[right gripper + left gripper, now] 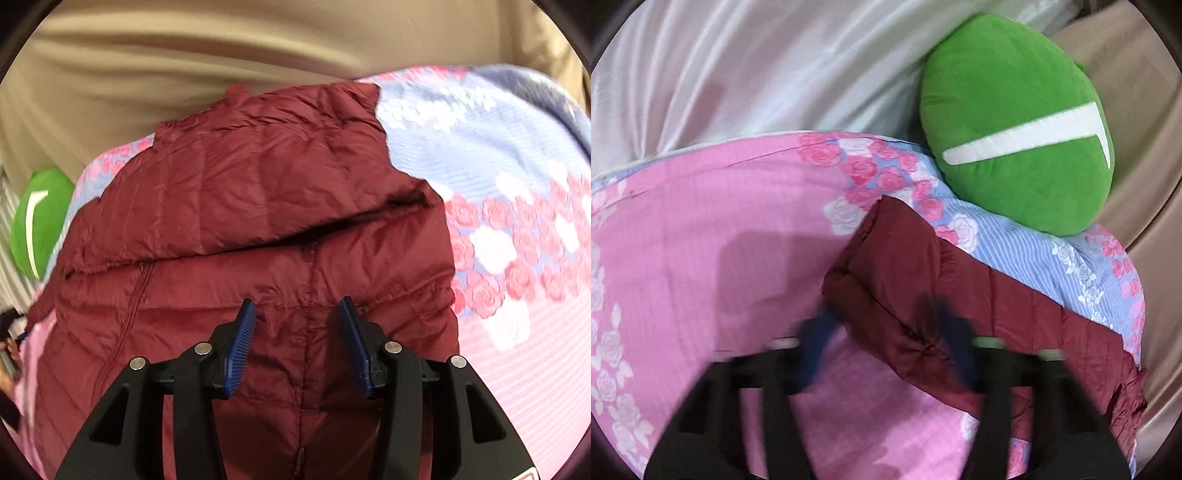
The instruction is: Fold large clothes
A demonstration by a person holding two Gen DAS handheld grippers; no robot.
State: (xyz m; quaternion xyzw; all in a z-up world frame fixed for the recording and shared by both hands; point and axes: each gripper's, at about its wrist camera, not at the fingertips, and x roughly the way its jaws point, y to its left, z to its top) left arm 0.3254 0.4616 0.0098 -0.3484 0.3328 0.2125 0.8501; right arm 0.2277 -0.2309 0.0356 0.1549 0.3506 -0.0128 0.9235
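Maroon quilted nylon fills most of what my right gripper (297, 332) looks down on: the jacket (258, 229) lies on the floral sheet (517, 240), with one part folded over so that a dark crease runs across its middle. A stitched seam runs down the lower panel between my two blue pads (242, 347), which stand apart just above the cloth. Nothing is pinched between them, and I cannot tell whether their tips brush the fabric. The collar end of the jacket lies at the far edge of the sheet, next to tan cloth (184, 66) beyond.

From my left gripper (882, 332) the view is smeared by motion. Its black fingers and blue pads (816, 332) are blurred, so I cannot tell how wide they stand. The jacket (905, 280) shows here as a thick folded bundle that runs from between the fingers up toward the middle of the picture and off to the right. The left finger sits beside the bundle's left edge and the right finger lies over it; whether either presses on the cloth I cannot tell.

The sheet (701, 221) under it is pink with white and pink roses, turning to blue stripes on the right. A green cushion (1015, 122) with a white stripe rests on the sheet's far corner, close to the jacket's tip but apart from it. White satin cloth (738, 74) lies behind the sheet, tan cloth (1145, 147) to the right. The same cushion (37, 221) shows at the left edge of the right view.
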